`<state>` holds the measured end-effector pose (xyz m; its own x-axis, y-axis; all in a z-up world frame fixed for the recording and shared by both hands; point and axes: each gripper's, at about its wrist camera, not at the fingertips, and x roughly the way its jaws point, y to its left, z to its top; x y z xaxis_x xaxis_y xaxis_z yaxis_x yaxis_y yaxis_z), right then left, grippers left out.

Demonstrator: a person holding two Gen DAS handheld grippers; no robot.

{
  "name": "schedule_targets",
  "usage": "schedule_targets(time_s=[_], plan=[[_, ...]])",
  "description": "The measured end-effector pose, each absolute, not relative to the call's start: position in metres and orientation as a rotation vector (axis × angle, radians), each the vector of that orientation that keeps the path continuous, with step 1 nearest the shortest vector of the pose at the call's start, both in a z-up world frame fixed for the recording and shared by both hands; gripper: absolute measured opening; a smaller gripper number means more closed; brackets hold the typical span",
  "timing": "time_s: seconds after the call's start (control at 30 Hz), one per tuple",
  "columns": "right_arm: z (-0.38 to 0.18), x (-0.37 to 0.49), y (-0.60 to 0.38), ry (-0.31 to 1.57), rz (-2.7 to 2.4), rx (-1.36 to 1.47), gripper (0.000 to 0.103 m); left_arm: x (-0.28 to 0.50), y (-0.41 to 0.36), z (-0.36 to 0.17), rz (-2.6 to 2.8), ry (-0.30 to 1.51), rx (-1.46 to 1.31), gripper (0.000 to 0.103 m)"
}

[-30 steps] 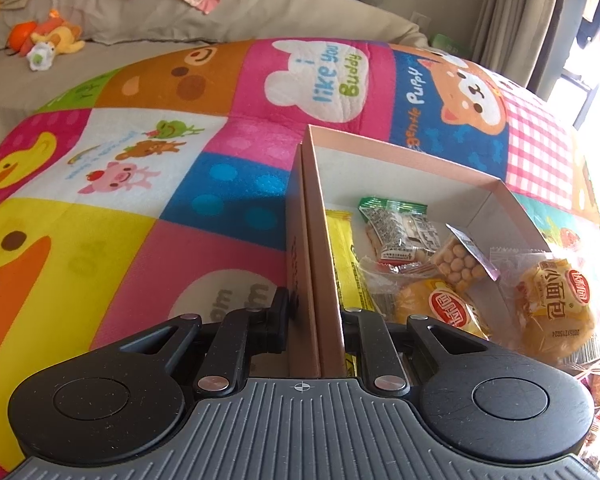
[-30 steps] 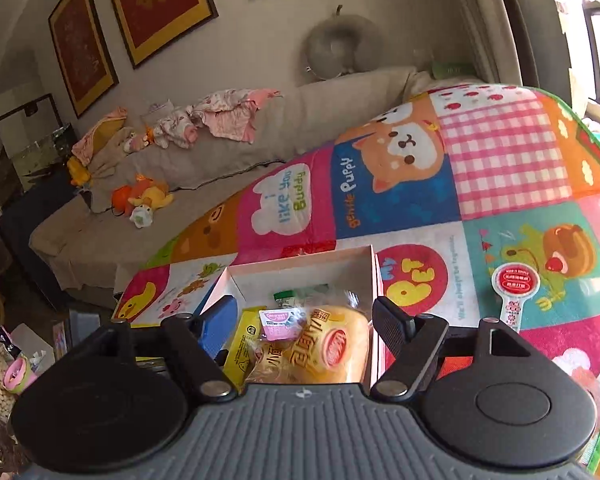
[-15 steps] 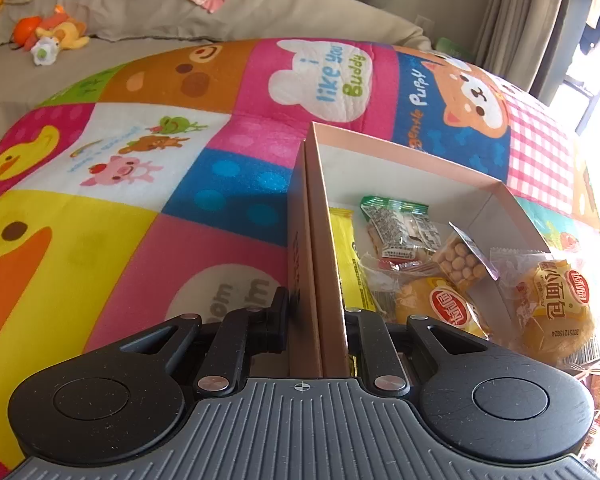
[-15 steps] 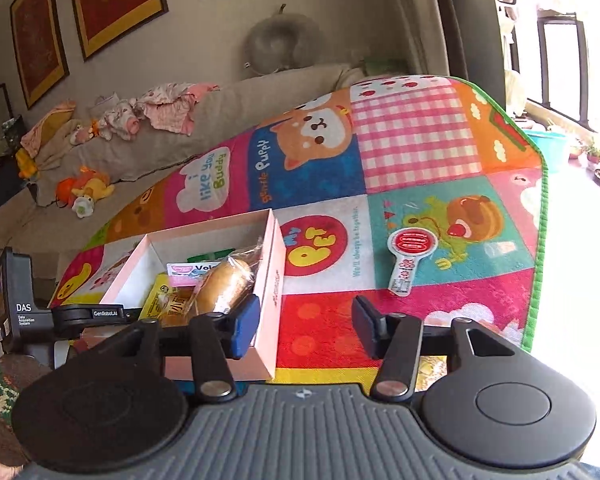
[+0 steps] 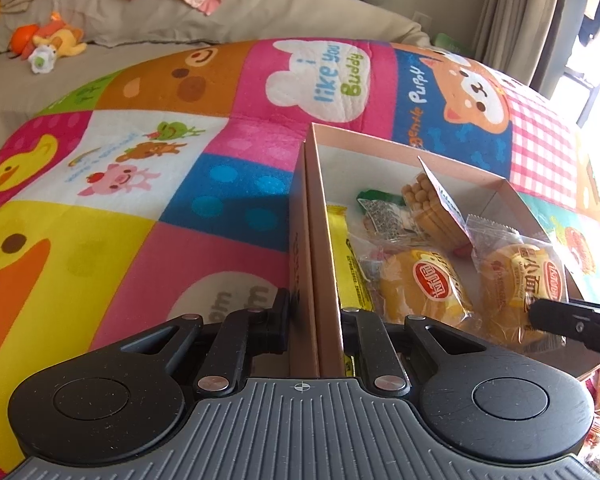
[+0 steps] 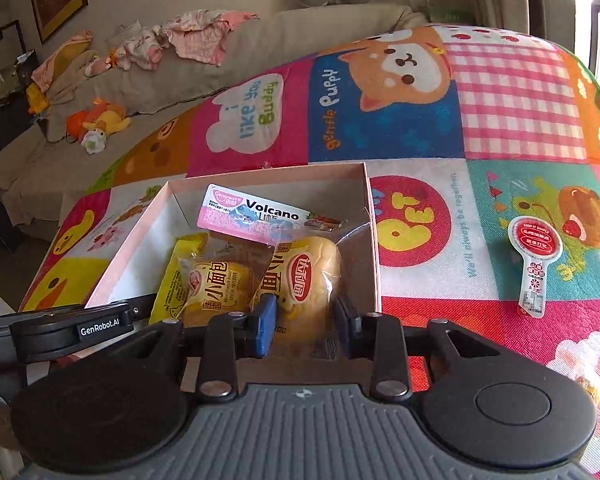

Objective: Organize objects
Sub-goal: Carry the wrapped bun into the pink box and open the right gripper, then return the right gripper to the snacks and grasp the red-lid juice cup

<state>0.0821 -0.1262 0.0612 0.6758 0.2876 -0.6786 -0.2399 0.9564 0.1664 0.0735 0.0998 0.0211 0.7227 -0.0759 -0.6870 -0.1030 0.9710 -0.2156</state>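
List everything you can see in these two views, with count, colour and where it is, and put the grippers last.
box: one, pink outside, white inside, open, on the mat.
bread buns: two, yellow in clear wrappers, near end of the box.
Volcano packet: one, pink and white, leaning at the far end of the box.
yellow packet: one, along the box's left wall.
green packet: one, green and clear, mid box.
lollipop-shaped packet: one, red and white, on the mat right of the box.
play mat: one, multicoloured patchwork.
sofa: one, beige, behind the mat, with clothes and plush toys.
left gripper: black, shut on the box's left wall.
right gripper: blue pads, closing around the right-hand bun.
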Motion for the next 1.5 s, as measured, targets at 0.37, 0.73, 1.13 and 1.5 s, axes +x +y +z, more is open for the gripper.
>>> schedule_targets(time_s=[0.37,0.73,1.13,1.5], plan=[[0.062,0.094,-0.12,0.81,0.315,0.082,0.041,0.075,0.097,0.021,0.023,0.764,-0.243,0.016],[0.082,0.043,-0.143,0.66,0.337,-0.008,0.06,0.074,0.099,0.021,0.013,0.759,-0.252,0.017],[0.062,-0.067,-0.259,0.64,0.104,0.067,0.1,0.072,0.099,0.02,0.019,0.76,-0.265,0.017],[0.066,0.047,-0.272,0.709,0.111,0.147,0.1,0.072,0.098,0.021,0.017,0.759,-0.252,0.017]])
